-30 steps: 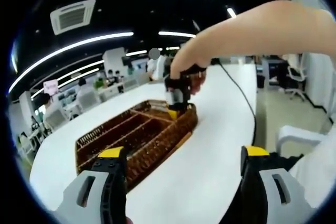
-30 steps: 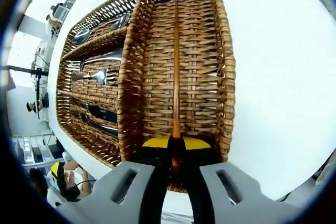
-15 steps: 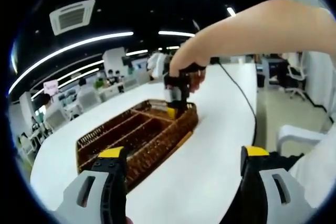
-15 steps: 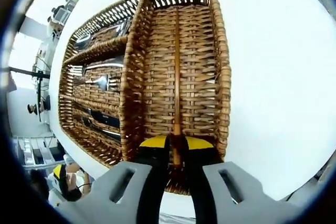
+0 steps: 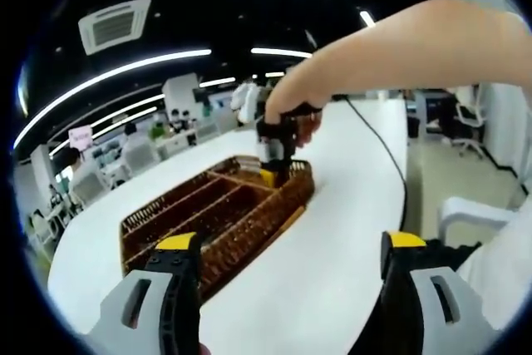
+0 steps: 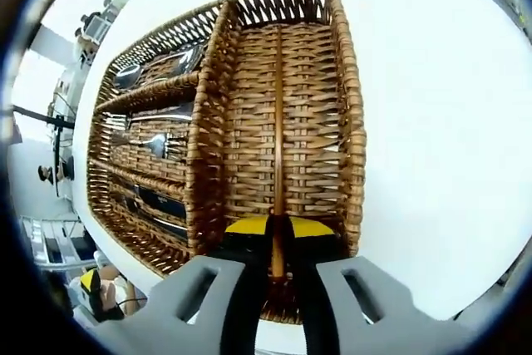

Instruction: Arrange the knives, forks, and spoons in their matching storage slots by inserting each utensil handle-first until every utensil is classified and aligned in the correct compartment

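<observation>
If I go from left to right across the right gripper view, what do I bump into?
Small slots with the shiny silverware → wicker divider wall → thin wooden stick lying in the big compartment, its end between the right gripper jaws → basket's right rim → bare white table.

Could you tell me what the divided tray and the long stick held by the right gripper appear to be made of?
The tray looks like woven wicker or rattan: brown interlaced strands, slightly glossy. The stick clamped in the right gripper looks like wood or bamboo, smooth and orange-brown; which one is unclear.
</observation>
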A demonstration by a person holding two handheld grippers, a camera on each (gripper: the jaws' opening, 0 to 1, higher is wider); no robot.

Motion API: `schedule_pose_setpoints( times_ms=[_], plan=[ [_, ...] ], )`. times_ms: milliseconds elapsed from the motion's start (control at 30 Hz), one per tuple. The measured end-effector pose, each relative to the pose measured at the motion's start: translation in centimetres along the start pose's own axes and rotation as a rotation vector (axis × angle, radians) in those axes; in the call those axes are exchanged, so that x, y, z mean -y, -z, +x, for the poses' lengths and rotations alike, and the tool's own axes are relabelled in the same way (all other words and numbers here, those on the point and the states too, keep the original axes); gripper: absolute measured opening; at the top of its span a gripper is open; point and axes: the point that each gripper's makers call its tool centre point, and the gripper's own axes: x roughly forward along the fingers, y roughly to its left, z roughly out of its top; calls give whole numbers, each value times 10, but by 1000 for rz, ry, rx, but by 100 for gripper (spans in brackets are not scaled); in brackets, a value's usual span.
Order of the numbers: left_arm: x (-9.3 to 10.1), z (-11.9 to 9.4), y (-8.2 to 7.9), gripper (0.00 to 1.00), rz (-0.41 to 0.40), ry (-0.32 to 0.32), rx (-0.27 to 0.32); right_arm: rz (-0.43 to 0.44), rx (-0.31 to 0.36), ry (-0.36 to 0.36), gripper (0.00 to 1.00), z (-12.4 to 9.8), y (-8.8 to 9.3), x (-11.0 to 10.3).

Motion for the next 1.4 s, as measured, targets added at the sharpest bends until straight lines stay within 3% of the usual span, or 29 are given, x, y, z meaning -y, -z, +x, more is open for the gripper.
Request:
schedule_pose_setpoints(
  times_ms=[433,833,1133,1233,1400],
  plan=[
    [0,-1,3,90,5,1,-7,-22,1,8,8,-2,-1,0],
    [2,-1,5,89,6,3,-9,-112,34,9,9,-33,-7,1],
    [5,0,3,90,10,5,-7,-402,-13,-42,8,-51,11,-10],
    [5,0,3,90,10,5,-9,-431,-12,-33,7,-56,17,-11],
    [5,0,3,90,6,4,-10,-610,-28,-50,7,-63,26,-17]
  ],
)
